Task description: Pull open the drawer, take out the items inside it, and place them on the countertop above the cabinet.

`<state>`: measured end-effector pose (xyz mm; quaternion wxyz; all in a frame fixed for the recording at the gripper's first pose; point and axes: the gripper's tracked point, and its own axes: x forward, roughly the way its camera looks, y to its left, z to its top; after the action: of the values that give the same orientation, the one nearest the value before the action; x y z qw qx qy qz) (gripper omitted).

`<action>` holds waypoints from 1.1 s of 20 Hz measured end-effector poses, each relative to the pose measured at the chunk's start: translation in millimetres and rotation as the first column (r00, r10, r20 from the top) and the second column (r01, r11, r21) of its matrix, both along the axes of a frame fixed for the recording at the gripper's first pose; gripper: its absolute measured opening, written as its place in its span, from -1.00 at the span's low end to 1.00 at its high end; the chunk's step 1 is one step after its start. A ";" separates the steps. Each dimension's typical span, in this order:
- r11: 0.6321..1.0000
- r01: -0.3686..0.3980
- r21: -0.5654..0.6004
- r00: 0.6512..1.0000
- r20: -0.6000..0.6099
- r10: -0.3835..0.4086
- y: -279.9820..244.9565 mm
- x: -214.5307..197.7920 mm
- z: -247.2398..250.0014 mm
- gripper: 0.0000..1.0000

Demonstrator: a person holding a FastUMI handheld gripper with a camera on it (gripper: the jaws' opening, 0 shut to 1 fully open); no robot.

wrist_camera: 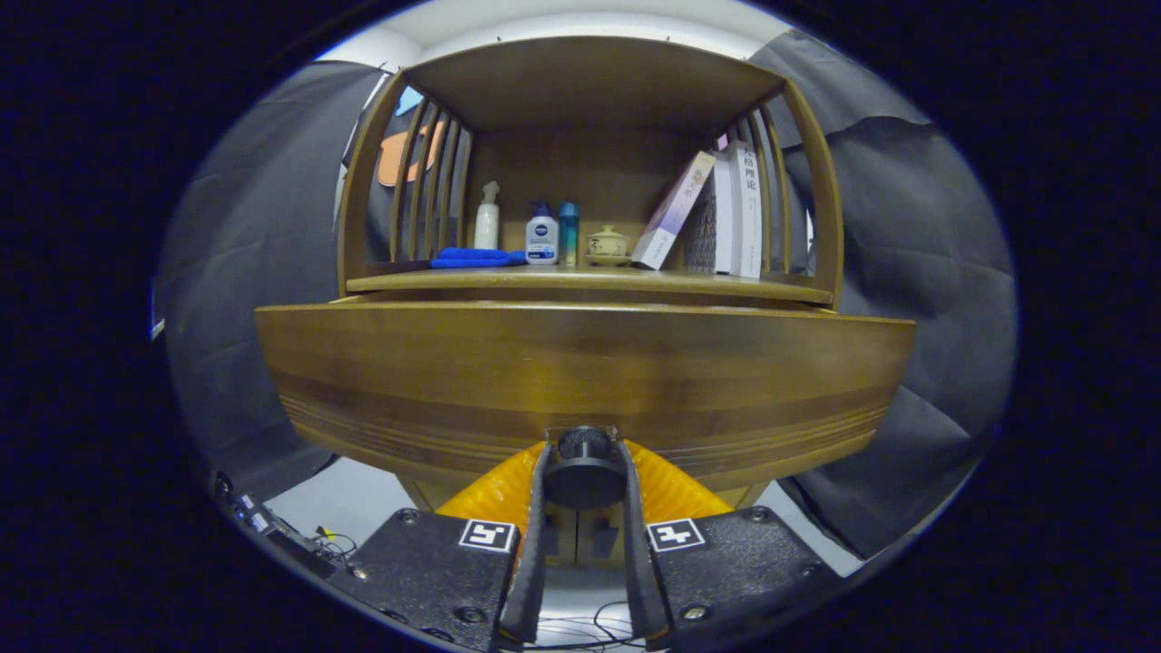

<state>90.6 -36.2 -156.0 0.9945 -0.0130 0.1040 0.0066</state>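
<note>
Clearly the claw (pixel 584 472) gripped the knob (pixel 583 464) at the drawer's (pixel 580 372) six o'clock; next, a straight pull back.

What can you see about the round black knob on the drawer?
The knob is a round, dark, matte piece, probably metal or plastic, with a wide disc at the front and a narrower neck behind it. It sticks out from the lower middle of the brown wooden drawer front. The tongs are shut on it, one finger pressing each side. The drawer front stands forward of the shelf above.
</note>
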 end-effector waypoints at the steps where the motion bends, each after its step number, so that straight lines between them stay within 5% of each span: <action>1: 1.000 -0.004 -0.006 1.000 -0.002 0.004 0.3 -4.9 -2.5 -0.20; 22: 0.998 -0.044 0.051 0.998 -0.030 0.046 5.0 -22.3 -13.0 -0.21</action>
<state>68.3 -31.2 -169.0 0.9923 0.0095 0.1192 0.0319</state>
